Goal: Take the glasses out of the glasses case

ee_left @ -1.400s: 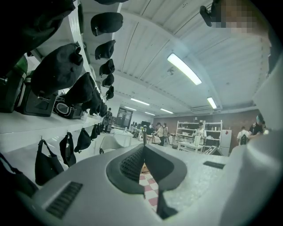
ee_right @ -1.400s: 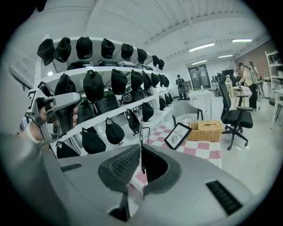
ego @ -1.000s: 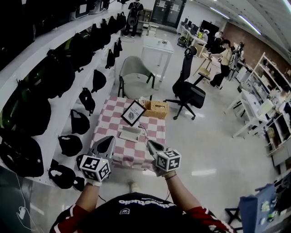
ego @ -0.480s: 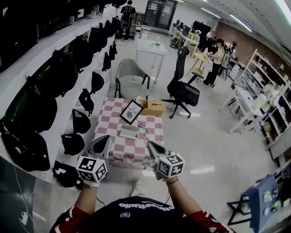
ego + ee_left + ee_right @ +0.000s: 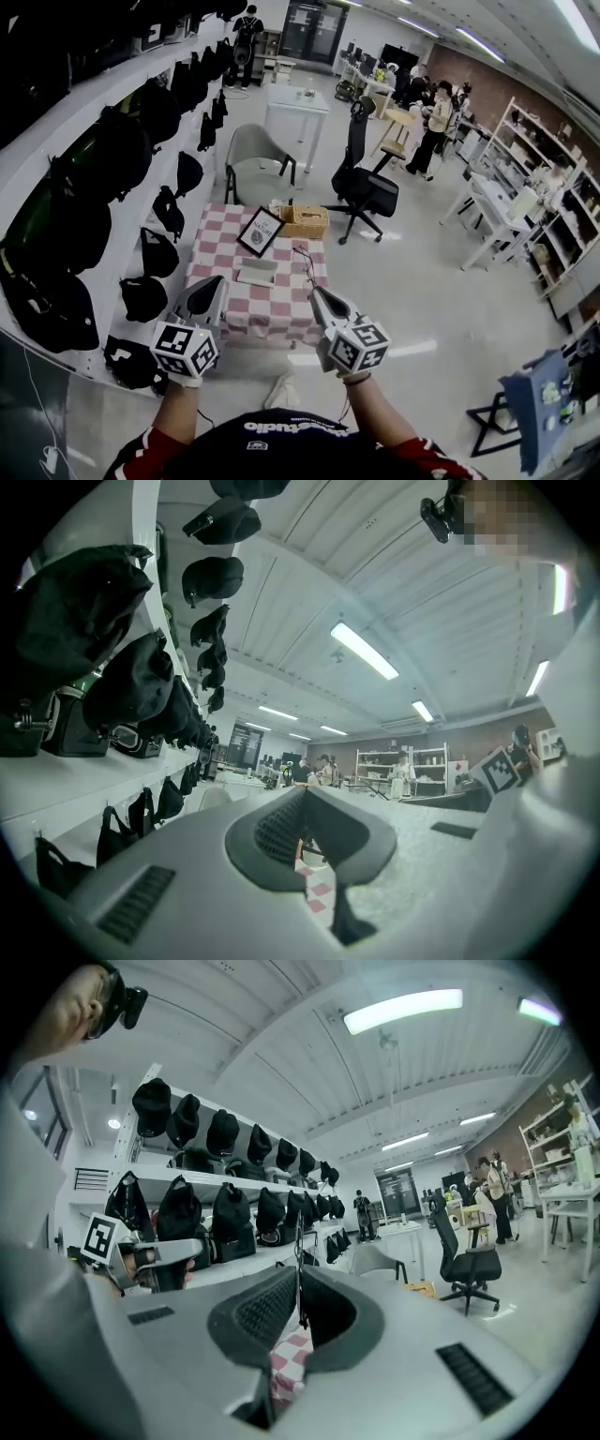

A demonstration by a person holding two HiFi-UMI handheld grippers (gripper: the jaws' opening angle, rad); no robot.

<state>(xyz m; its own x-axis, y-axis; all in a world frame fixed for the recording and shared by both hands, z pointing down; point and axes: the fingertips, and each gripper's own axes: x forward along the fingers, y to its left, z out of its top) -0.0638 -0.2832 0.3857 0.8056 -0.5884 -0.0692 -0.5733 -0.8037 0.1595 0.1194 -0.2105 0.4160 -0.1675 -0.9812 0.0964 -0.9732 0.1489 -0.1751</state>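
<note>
The grey glasses case [image 5: 256, 273] lies near the middle of the table with the red-and-white checked cloth [image 5: 216, 258]; I cannot tell from here whether glasses are in it. Both grippers hang in front of the table's near edge, short of the case. My left gripper [image 5: 217, 283] is shut and empty, and so is my right gripper [image 5: 318, 295]. In the left gripper view the left gripper [image 5: 302, 795] points up into the room, with a bit of checked cloth [image 5: 316, 892] below. The right gripper [image 5: 298, 1277] also shows checked cloth [image 5: 286, 1363] below its tips.
A framed picture [image 5: 260, 231] and a wicker basket [image 5: 305, 222] stand at the table's far end, and a black cable [image 5: 305, 262] trails on its right side. Shelves of black bags [image 5: 84, 206] run along the left. A grey chair [image 5: 255, 159] and an office chair [image 5: 367, 187] stand beyond.
The head view has shifted a little, so the table sits slightly further left and up. Both grippers stay shut and have spread a little apart, the right one lower.
</note>
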